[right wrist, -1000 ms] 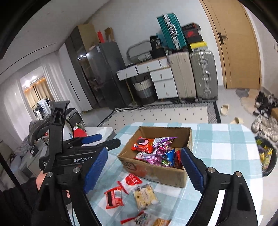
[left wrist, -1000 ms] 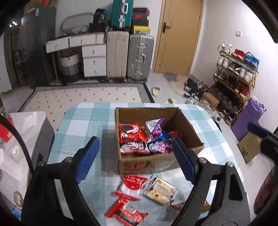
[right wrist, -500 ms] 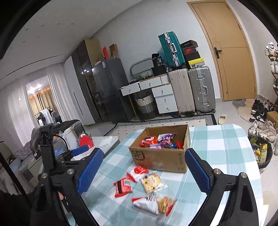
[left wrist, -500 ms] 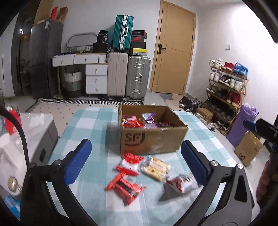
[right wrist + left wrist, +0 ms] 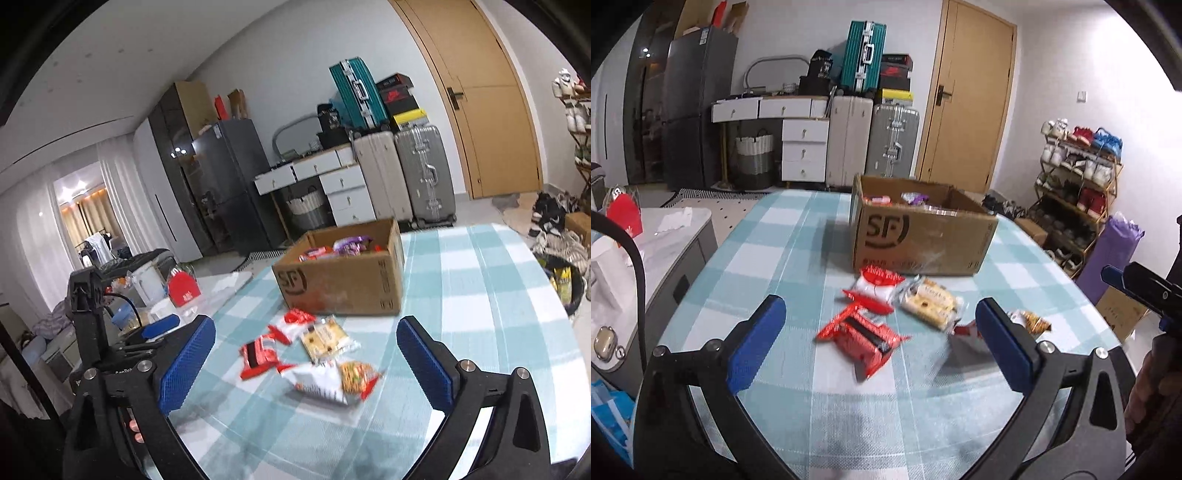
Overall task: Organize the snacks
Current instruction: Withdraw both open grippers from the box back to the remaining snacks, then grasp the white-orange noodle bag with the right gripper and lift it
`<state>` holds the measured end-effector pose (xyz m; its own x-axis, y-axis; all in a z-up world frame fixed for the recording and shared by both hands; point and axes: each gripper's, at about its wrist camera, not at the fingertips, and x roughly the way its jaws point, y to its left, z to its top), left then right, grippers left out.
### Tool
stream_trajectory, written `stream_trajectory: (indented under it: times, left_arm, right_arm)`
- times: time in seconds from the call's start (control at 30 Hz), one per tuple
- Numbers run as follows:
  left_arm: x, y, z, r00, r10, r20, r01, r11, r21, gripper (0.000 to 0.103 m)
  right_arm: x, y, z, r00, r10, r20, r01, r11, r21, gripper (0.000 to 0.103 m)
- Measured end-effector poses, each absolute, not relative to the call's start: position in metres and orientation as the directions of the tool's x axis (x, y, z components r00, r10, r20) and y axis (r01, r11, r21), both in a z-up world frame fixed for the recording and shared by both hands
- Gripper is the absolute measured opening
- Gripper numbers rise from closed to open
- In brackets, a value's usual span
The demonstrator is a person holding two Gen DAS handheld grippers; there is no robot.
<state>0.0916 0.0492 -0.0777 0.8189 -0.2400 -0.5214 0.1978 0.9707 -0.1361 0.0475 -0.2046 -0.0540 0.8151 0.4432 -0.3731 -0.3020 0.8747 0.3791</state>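
An open cardboard box (image 5: 923, 236) marked SF holds several snack packets and stands on the blue checked table (image 5: 768, 258); it also shows in the right wrist view (image 5: 343, 277). In front of it lie a red packet (image 5: 862, 338), a red-and-white packet (image 5: 877, 286), a clear biscuit packet (image 5: 929, 302) and a white-and-orange packet (image 5: 332, 380). My left gripper (image 5: 881, 350) is open and empty, low above the near table edge, behind the red packet. My right gripper (image 5: 308, 369) is open and empty, with the loose packets between its jaws in view.
A grey side cabinet (image 5: 665, 251) with cups and a red bag stands left of the table. Suitcases (image 5: 871, 144), drawers and a fridge line the far wall. A shoe rack (image 5: 1078, 177) and a purple bag (image 5: 1112, 258) stand to the right.
Both grippers have pulled back from the box and dropped lower, staying open. The box now looks farther away and the loose packets lie between the jaws.
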Motion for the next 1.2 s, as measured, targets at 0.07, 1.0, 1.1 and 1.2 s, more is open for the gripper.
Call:
stream_trajectory:
  times: [0.07,1.0,1.1,1.2]
  left_arm:
    - [0.095,0.047,-0.087,0.813,-0.224,-0.537,0.181,0.974,-0.132,0.103]
    - [0.124,0.044,-0.136,0.744,-0.202,-0.637,0.151,0.979,-0.135,0.103]
    - [0.127,0.046,-0.138,0.736,-0.203,-0.646,0.138,0.979,-0.151,0.103]
    - [0.129,0.051,-0.141,0.730,-0.213,-0.650,0.127,0.976,-0.178,0.103]
  right_arm:
    - [0.049,-0.204,-0.063,0.806,0.448,-0.386,-0.296,0.871,0.391,0.101]
    - [0.099,-0.185,-0.136,0.670,0.473,-0.573,-0.207,0.859,0.467,0.101]
    - [0.107,-0.186,-0.142,0.653,0.494,-0.574,-0.187,0.840,0.510,0.101]
    - [0.122,-0.191,-0.151,0.615,0.554,-0.561,-0.157,0.784,0.601,0.101]
